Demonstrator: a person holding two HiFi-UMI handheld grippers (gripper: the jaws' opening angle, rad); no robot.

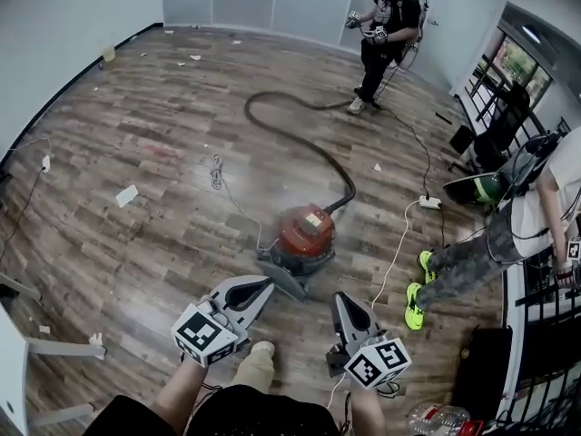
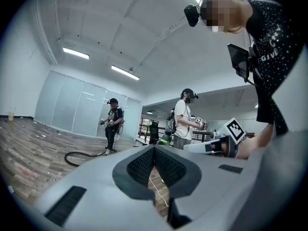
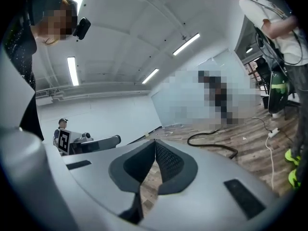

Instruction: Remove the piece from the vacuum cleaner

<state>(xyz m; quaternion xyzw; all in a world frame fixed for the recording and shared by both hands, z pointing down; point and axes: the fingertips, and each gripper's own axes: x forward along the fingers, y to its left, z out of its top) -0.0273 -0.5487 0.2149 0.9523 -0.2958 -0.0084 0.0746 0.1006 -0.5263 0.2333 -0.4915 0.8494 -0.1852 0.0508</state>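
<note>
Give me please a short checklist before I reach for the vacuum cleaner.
1. Left gripper empty: ok.
2. Right gripper empty: ok.
3. Jaws open for a grasp: not ok, both pairs are together.
4. Vacuum cleaner in front of both grippers: ok.
5. Which piece comes off: cannot tell; the hose runs to its body.
6. Way clear: not ok, a white cable lies beside the vacuum cleaner.
</note>
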